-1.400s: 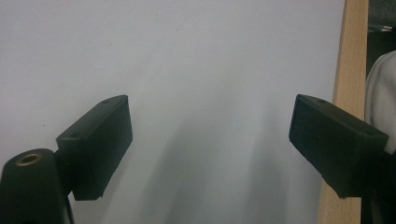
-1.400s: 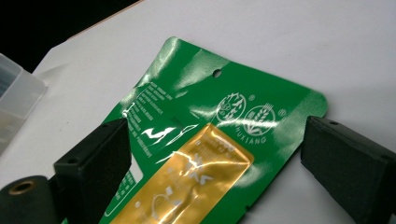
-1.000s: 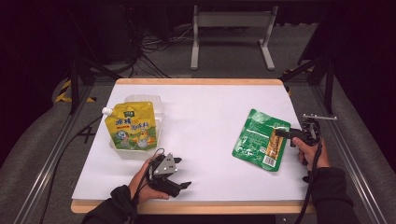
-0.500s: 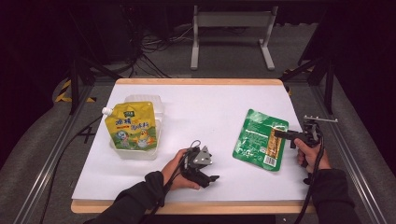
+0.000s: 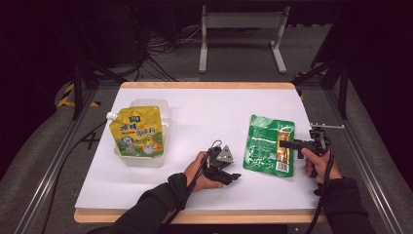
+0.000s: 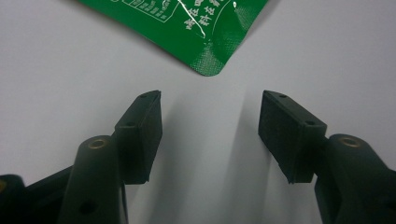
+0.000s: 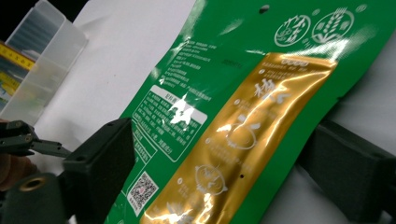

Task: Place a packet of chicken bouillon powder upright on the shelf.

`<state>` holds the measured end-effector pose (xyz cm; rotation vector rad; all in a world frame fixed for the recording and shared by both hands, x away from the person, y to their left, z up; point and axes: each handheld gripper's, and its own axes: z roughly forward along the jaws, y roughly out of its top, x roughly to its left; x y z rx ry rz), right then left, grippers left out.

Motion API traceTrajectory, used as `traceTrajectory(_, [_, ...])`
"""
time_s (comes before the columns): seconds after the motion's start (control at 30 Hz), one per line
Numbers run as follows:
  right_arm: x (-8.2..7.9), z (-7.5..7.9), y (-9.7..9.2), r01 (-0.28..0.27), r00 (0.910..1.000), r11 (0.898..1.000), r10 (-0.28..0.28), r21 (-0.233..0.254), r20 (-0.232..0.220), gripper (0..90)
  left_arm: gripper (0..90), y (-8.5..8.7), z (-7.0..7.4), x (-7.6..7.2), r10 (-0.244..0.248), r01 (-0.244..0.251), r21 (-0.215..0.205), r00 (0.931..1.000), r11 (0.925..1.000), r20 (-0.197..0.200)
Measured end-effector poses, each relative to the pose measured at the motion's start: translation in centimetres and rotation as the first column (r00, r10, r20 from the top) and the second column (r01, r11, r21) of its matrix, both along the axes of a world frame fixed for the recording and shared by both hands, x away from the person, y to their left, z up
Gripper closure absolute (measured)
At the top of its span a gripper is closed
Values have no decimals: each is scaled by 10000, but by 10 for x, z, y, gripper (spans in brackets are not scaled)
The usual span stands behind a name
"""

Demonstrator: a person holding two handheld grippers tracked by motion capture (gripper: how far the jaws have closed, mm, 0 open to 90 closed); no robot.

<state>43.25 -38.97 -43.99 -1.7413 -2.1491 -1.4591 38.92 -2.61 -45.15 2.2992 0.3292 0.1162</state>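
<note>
So the green pouch [image 5: 269,145] lies flat on the white table [image 5: 214,105], over on the right side. The right gripper [image 5: 287,144] has it by the right edge: one jaw sits on top of the pouch and the other underneath, pinching the pack between them. In the right gripper view the pack has a gold panel [image 7: 233,144] down the middle with Chinese characters, a white nutrition-style box, a QR code [image 7: 143,189] near the bottom and two round white grain logos [image 7: 308,27] at the top corner. The print is too small and glary for me to read any of it.

The left gripper [image 5: 233,176] is just beside the pouch's near left corner, not touching it. Its jaws have just been closing but remain spread apart, with nothing between them but bare table; the corner of the pouch sits just ahead of the tips in the left gripper view.

Far left there's a yellow spouted pouch [image 5: 137,131] lying on a clear plastic box [image 5: 146,158], with blue and red Chinese lettering and a cartoon picture on it.
</note>
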Motion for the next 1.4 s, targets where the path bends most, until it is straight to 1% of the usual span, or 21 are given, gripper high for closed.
traceTrajectory(0.03, [0, 0, 2, -4, 10000, 10000, 4, 38, -47, 142, 429, 0, 0, 0, 25, -25, -51, 10000, 10000, -84])
traceTrajectory(0.07, [0, 1, 4, -185, 9998, 9998, 186, 35, -103, 185, 425, 1, 0, 0, -3, 3, -14, 9999, 10000, -122])
traceTrajectory(0.13, [-1, 0, 5, -288, 9995, 9996, 288, 49, -129, 195, 424, 1, 0, -1, -43, 43, -23, 9999, 10000, -109])
traceTrajectory(0.17, [-1, 0, 5, -337, 9994, 9994, 338, 32, -81, 226, 422, 1, 0, -1, -26, 26, -8, 10000, 10000, -76])
traceTrajectory(0.27, [-2, -2, 8, -639, 9979, 9979, 638, -105, -91, 418, 397, 2, 1, 0, -5, 5, -74, 10000, 10000, -26])
traceTrajectory(0.37, [-2, -3, 9, -774, 9969, 9964, 769, -350, -153, 603, 383, 5, 2, 0, 99, -100, -87, 9999, 9999, -115])
traceTrajectory(0.43, [-3, -4, 11, -684, 9976, 9960, 678, -567, -116, 687, 378, 7, 4, 1, 94, -95, -159, 9999, 9998, -40])
traceTrajectory(0.47, [-3, -5, 11, -688, 9976, 9959, 681, -581, -152, 740, 378, 8, 4, 1, 94, -96, -180, 9999, 9998, -70])
traceTrajectory(0.5, [-3, -5, 11, -764, 9970, 9947, 755, -681, -151, 758, 377, 9, 5, 1, 171, -174, -199, 9998, 9997, -118])
traceTrajectory(0.57, [-3, -5, 11, -872, 9962, 9933, 865, -758, -124, 787, 365, 12, 5, 3, 224, -229, -343, 9996, 9991, -166])
traceTrajectory(0.67, [-3, -5, 13, -887, 9961, 9928, 884, -810, -68, 825, 352, 14, 5, 5, 275, -281, -344, 9995, 9990, -164])
traceTrajectory(0.8, [-5, -3, 16, -1052, 9939, 9898, 1077, -963, 218, 894, 316, 17, 6, 8, 479, -490, -465, 9986, 9977, -233])
traceTrajectory(0.9, [-7, 0, 19, -1180, 9907, 9869, 1246, -1101, 552, 900, 278, 20, 6, 12, 670, -694, -563, 9968, 9960, -431])
traceTrajectory(0.97, [-9, 2, 21, -1272, 9879, 9844, 1367, -1218, 727, 900, 262, 20, 6, 14, 923, -969, -718, 9936, 9927, -651])
traceTrajectory(1.03, [-10, 3, 21, -1267, 9859, 9840, 1388, -1257, 930, 900, 242, 20, 6, 17, 1031, -1101, -839, 9912, 9904, -835])
traceTrajectory(1.1, [-12, 4, 22, -1350, 9813, 9815, 1514, -1358, 1190, 900, 223, 20, 5, 19, 1157, -1250, -961, 9886, 9875, -967])
traceTrajectory(1.13, [-13, 5, 23, -1354, 9804, 9814, 1526, -1362, 1247, 900, 217, 20, 5, 21, 1163, -1258, -959, 9882, 9874, -992])
traceTrajectory(1.2, [-16, 8, 24, -1450, 9724, 9782, 1686, -1484, 1613, 900, 208, 20, 4, 22, 1230, -1348, -1000, 9856, 9858, -1161])
traceTrajectory(1.23, [-18, 9, 25, -1494, 9700, 9774, 1742, -1496, 1694, 900, 207, 20, 3, 23, 1252, -1365, -978, 9856, 9858, -1134])
traceTrajectory(1.3, [-20, 11, 27, -1519, 9646, 9763, 1805, -1540, 1924, 900, 204, 21, 2, 24, 1371, -1498, -1032, 9832, 9833, -1208])
traceTrajectory(1.4, [-23, 15, 29, -1621, 9538, 9757, 1932, -1473, 2301, 900, 204, 22, 2, 26, 1425, -1568, -1044, 9809, 9821, -1323])
